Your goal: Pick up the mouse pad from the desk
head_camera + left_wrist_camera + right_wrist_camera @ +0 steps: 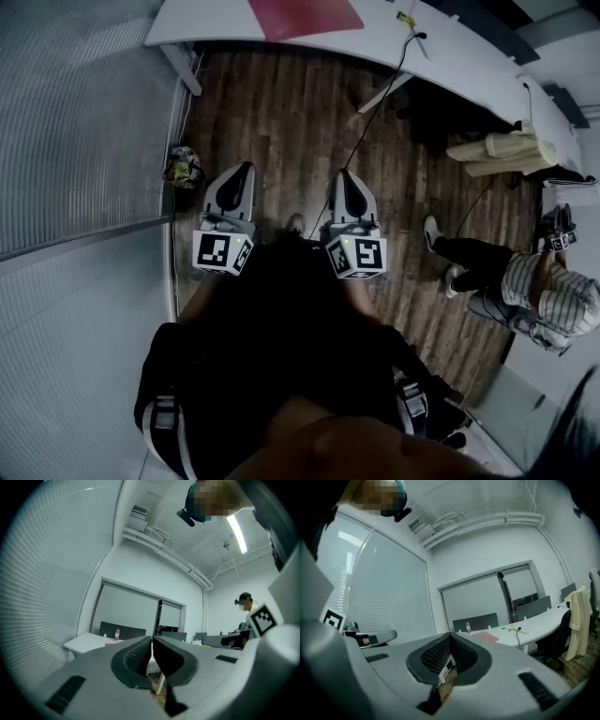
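You are standing on the wooden floor [281, 122], well back from the white desk [450, 52], so the task is sitting at its very start. Nothing is picked up yet.

The red mouse pad [305, 17] is lying flat on the desk, toward its left end and close to its near edge. Nothing is resting on it or touching it. In the right gripper view the same pad [486, 636] is showing far ahead, with a small bottle [468, 627] standing behind it by the desk's back edge.

You are holding both tools level at waist height, side by side over the floor. The left gripper [244, 171] is keeping its jaws pressed together on nothing, and the right gripper [345, 176] is doing the same: pads meeting, nothing between them.

Judging from this, the whole job is waiting: you are needing to walk up to the near edge, spread one pair of jaws, slip a jaw under the pad's edge, pinch it and lift it off. A thin flat pad is likely calling for a start at a corner.
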### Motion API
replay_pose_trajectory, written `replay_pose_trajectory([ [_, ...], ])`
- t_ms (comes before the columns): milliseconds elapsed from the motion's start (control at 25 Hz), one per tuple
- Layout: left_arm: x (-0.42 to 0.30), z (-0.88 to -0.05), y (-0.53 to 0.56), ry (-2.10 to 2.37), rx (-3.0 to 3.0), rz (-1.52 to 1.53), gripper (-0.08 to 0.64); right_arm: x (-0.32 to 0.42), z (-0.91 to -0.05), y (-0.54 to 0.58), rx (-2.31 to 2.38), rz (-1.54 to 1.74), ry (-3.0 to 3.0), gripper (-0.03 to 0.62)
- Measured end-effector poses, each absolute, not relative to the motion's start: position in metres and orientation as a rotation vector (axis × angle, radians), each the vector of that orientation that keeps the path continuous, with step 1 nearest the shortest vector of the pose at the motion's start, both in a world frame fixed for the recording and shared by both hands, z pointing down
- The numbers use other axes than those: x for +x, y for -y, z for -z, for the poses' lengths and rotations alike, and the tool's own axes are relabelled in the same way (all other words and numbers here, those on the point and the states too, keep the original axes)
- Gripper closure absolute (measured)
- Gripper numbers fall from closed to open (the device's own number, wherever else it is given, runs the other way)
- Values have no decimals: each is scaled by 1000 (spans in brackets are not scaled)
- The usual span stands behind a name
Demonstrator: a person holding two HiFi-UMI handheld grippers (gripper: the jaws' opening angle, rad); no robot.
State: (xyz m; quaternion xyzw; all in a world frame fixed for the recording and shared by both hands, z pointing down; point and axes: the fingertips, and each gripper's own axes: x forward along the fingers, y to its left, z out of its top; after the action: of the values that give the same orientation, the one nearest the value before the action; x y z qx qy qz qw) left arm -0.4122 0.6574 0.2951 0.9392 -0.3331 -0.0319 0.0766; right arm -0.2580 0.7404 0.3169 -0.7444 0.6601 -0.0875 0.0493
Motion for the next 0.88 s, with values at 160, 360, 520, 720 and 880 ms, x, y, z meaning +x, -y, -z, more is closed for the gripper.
replay_pose_trajectory([
  [160,-410,-294,-656,994,2814,94,548,-256,-316,-740,-2266,263,-2010,592],
  [360,-405,-293,-654,989,2813,92,548,-252,-314,-737,-2263,269,-2007,592],
  [520,-396,-296,-654,984,2805,82,549,-245,-317,-736,-2256,275,-2018,592],
  [720,-381,-299,-659,990,2807,69,549,-232,-317,-741,-2227,267,-2015,592],
  [880,-364,-302,-662,999,2802,62,549,-216,-319,-742,-2210,276,-2028,592],
])
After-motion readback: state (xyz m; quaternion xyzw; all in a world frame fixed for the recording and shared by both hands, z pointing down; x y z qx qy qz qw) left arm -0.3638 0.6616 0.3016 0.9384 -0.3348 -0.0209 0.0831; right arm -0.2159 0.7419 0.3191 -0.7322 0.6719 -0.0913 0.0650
